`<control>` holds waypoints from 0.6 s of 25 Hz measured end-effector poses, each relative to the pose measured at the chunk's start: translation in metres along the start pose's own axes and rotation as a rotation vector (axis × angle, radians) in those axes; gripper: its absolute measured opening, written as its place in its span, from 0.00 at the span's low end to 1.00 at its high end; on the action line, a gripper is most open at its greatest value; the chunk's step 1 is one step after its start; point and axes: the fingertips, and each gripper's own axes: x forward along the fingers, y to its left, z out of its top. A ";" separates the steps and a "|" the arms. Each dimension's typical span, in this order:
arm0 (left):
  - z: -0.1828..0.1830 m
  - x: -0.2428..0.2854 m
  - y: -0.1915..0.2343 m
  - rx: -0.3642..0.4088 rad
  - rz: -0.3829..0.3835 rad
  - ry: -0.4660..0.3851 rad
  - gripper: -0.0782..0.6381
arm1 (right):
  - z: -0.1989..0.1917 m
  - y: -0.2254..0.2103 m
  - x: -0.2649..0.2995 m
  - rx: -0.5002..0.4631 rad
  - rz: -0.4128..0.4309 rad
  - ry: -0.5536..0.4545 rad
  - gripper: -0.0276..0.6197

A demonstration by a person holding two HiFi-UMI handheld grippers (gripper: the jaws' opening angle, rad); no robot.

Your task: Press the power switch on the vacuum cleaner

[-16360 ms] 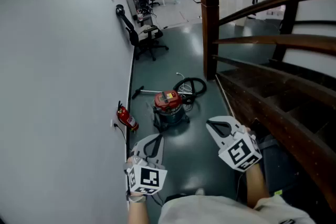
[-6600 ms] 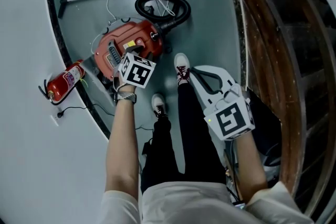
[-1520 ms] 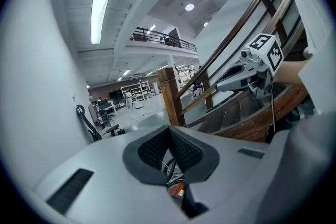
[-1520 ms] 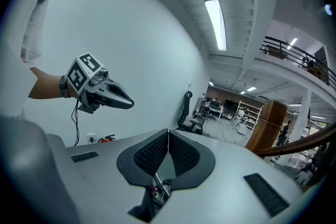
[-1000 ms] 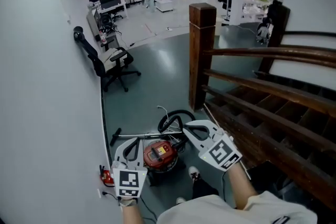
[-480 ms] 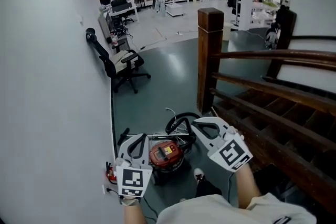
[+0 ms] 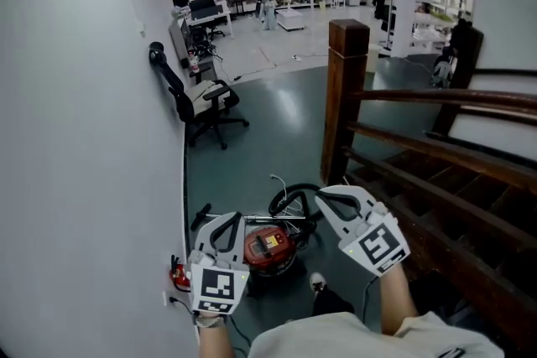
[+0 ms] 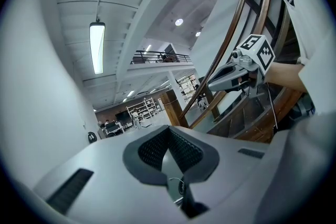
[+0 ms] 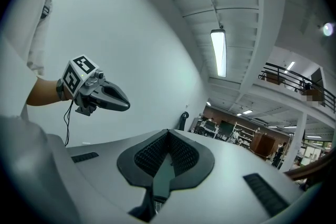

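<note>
The left gripper [image 7: 228, 220] and right gripper [image 7: 324, 194] hover above a red vacuum cleaner [image 7: 270, 248] beside a wooden stair railing [image 7: 436, 99].

A glossy dark green floor [image 7: 268, 138] runs between a white wall [image 7: 84, 138] and a wooden stair post [image 7: 344, 96] that stands on it. A red vacuum cleaner [image 7: 270, 247] sits on the floor, its black hose [image 7: 289, 199] coiled just behind it and its wand [image 7: 252, 219] lying flat nearby. A red fire extinguisher [image 7: 177, 272] lies against the wall, and a black office chair [image 7: 210, 103] stands farther back.
</note>
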 end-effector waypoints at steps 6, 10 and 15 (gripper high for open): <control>-0.006 0.002 -0.001 -0.008 -0.004 0.009 0.11 | -0.008 0.006 0.005 -0.006 0.015 0.025 0.09; -0.010 0.004 -0.001 -0.015 -0.008 0.008 0.11 | -0.012 0.006 0.008 -0.012 0.020 0.039 0.09; -0.010 0.008 -0.002 -0.017 -0.010 0.015 0.11 | -0.015 0.004 0.010 -0.015 0.028 0.051 0.09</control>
